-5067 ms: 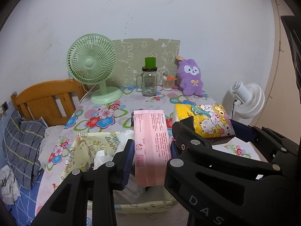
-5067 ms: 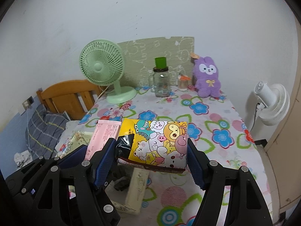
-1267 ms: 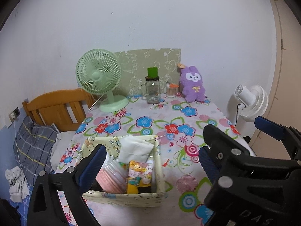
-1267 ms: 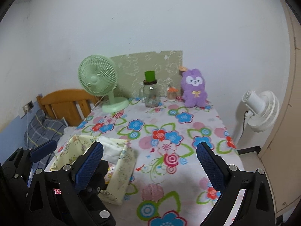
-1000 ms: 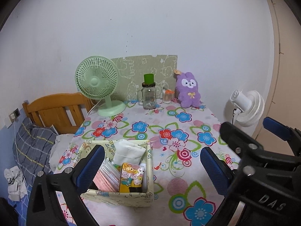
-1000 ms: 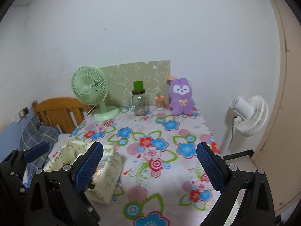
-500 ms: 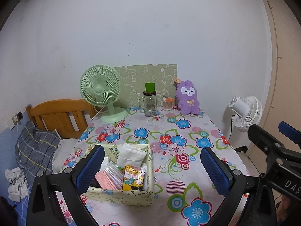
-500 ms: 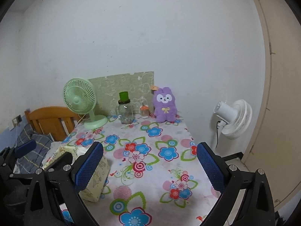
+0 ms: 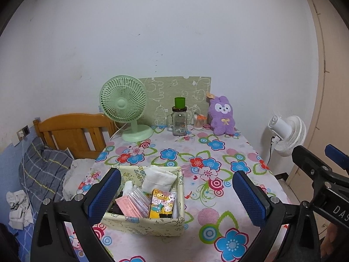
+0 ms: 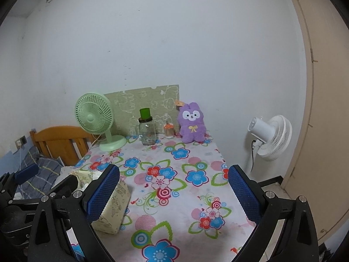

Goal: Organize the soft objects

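While both hand-held grippers gape, packets (image 9: 152, 198) fill basket (image 9: 144, 223).

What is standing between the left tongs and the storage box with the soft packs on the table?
Nothing visible. The left tongs are open and empty, raised above the table, and the storage box lies just ahead, its top open. The pink pack and yellow cartoon pack stand inside, unobstructed.
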### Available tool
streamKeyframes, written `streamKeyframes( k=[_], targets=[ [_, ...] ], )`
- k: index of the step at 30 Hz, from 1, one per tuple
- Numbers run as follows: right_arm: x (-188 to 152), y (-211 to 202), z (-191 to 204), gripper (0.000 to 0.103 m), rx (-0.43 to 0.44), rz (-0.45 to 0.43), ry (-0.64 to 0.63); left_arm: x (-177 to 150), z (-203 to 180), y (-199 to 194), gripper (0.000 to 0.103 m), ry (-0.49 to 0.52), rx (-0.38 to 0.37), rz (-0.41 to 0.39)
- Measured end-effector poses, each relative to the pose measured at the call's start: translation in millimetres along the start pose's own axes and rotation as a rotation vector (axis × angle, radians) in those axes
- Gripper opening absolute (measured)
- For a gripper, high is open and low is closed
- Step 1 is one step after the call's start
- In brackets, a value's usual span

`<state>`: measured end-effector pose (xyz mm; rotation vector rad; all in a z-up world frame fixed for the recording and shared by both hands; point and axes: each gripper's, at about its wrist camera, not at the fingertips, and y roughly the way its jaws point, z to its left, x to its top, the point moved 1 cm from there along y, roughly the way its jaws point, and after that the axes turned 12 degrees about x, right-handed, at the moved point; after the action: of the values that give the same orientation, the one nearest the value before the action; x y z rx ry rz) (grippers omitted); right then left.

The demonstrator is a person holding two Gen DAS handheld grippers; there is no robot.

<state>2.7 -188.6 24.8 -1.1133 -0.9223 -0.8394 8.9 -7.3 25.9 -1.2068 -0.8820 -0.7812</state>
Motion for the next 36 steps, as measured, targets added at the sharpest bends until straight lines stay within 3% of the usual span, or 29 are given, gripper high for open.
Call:
streamKeyframes(
  k=[36],
  targets=[
    [-0.4,11.8,14.7,0.102,0.007,0.021,-0.035,0.3,21.5,7.1,0.103,-0.045,0.02,-0.001]
  ],
)
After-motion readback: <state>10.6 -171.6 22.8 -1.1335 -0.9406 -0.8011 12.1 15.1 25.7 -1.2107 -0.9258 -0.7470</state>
